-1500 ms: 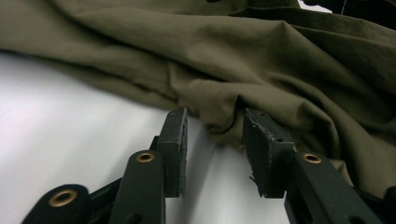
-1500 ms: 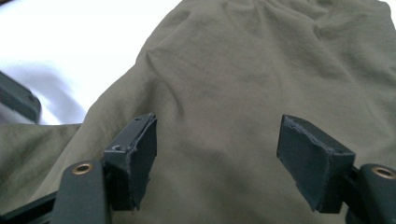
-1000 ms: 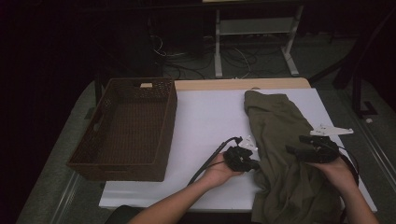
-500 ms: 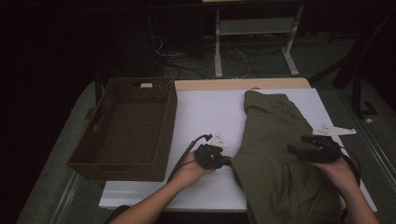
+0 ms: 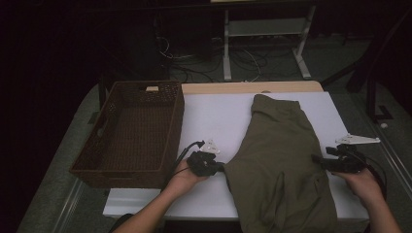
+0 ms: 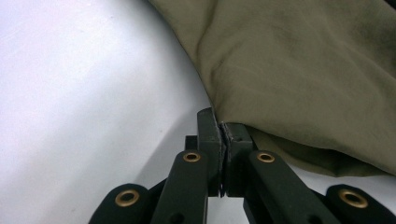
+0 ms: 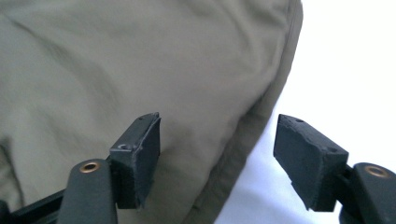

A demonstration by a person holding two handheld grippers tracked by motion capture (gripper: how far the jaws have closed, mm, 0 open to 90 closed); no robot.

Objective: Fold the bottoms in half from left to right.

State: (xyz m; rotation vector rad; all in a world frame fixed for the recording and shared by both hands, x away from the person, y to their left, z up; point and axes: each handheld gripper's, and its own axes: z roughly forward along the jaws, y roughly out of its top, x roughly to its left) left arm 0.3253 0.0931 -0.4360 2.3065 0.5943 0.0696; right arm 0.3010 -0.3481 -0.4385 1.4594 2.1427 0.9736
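An olive-green garment (image 5: 282, 155) lies lengthwise on the white table (image 5: 214, 116), right of centre. My left gripper (image 5: 221, 167) is at its lower left edge, and its jaws are shut on that edge (image 6: 223, 140); the cloth (image 6: 303, 70) spreads away to the right of them. My right gripper (image 5: 319, 159) is at the garment's right edge. It stands open, and its jaws have just closed a little. They straddle the hem (image 7: 218, 128) with the cloth (image 7: 140, 56) under the left pad (image 7: 147, 149), and the pads are not pressing on it.
A dark brown wicker basket (image 5: 177, 126) stands on the table's left side, close to my left hand. Bare white table lies between the basket and the garment. Beyond the far edge are a metal frame (image 5: 265, 29) and cables on a dark floor.
My left gripper has moved left, drawing the garment's lower left edge with it, so the cloth now lies wider and flatter. My right gripper has stayed near the right edge.
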